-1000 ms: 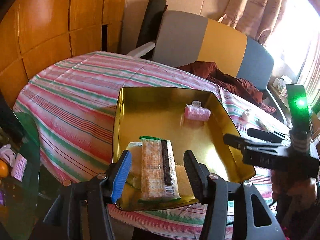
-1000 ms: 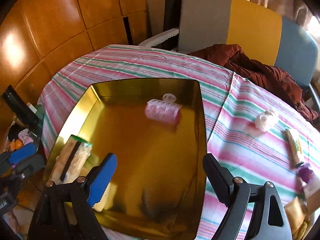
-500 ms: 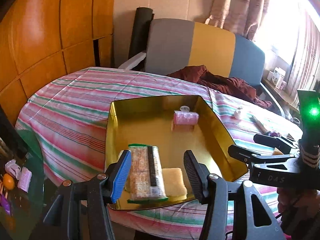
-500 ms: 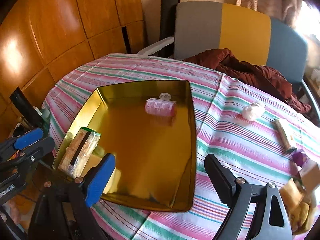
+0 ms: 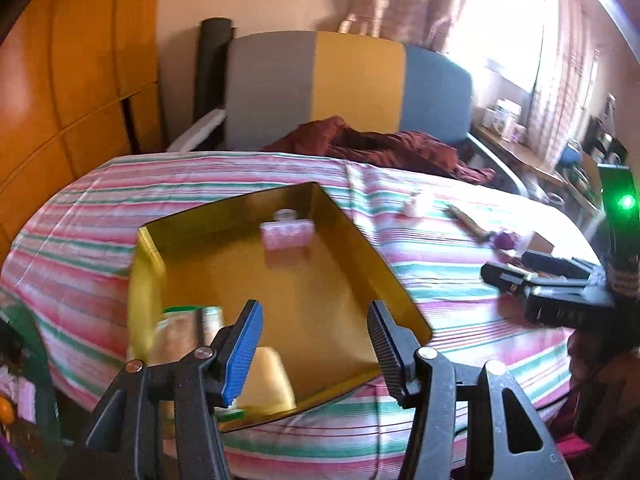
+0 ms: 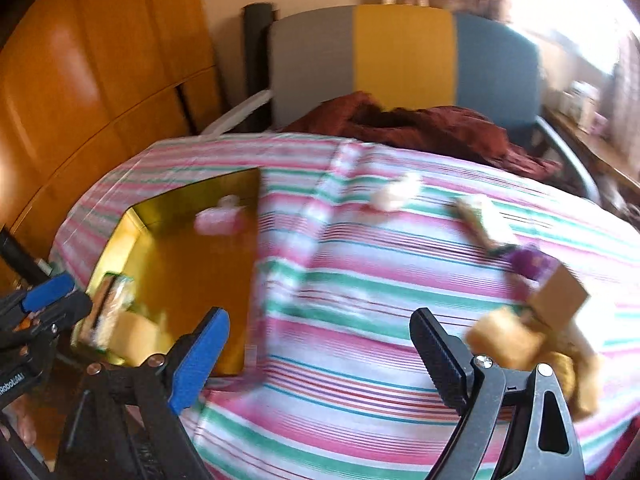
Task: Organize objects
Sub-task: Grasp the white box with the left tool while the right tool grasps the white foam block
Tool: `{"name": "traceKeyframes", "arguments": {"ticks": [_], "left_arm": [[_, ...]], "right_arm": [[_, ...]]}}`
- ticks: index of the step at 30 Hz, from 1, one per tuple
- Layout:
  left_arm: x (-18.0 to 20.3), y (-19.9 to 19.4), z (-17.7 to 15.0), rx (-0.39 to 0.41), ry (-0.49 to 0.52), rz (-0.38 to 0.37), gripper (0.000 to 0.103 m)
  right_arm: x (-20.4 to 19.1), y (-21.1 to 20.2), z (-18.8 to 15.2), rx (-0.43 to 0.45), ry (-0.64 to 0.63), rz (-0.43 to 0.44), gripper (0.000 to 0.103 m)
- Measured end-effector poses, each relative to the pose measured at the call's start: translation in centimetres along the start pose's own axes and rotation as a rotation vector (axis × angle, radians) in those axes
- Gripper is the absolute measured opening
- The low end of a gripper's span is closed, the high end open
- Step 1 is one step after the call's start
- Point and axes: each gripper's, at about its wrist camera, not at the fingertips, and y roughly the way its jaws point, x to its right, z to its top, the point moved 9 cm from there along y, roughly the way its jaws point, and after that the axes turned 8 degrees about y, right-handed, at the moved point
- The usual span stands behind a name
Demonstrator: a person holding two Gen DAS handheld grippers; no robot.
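On the striped tablecloth (image 6: 360, 368), the gold tray (image 5: 348, 232) sat toward nine o'clock in the right wrist view, already holding a pink roller-like item (image 5: 286, 233) at its far end and a cracker packet (image 5: 188, 332) with a yellow sponge-like block (image 5: 266, 380) at its near end. The loose things waiting to be sorted lay well apart from it, toward three o'clock: a white wad (image 6: 396, 194), a narrow wrapped bar (image 6: 478, 220), a purple item (image 6: 528, 260), a small brown box (image 6: 558, 298) and some yellow-brown pieces (image 6: 504, 340). The right gripper (image 6: 320, 352) hung over bare cloth with its jaws spread wide and nothing between them; the left gripper (image 5: 314, 340) hovered over the tray's near edge, jaws partly apart and also empty. The likeliest trouble seemed to be a poor pick in the crowded cluster at three o'clock, where the box and yellow-brown pieces touched: a wide grasp could catch two things or knock one off the table's near edge. The soft cloth might also bunch under a finger. Motion blur hid any packet printing; only part of a white word, ending "obotUMI", showed on the left gripper's body.
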Motion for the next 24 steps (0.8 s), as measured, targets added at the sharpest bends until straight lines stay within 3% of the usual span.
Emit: {"name": "traceKeyframes", "arguments": {"ticks": [15, 18, 24], "left_arm": [[12.2, 3.1, 3.9, -0.015, 0.222, -0.203, 0.055], [15.0, 3.7, 5.2, -0.016, 0.249, -0.250, 0.055], [21.8, 5.0, 7.8, -0.004, 0.359, -0.344, 0.068]], "right_arm": [[23.3, -6.8, 0.1, 0.065, 0.382, -0.289, 0.093], [26.8, -6.8, -0.2, 0.053, 0.454, -0.326, 0.093], [30.9, -6.6, -0.7, 0.038, 0.525, -0.352, 0.093]]}}
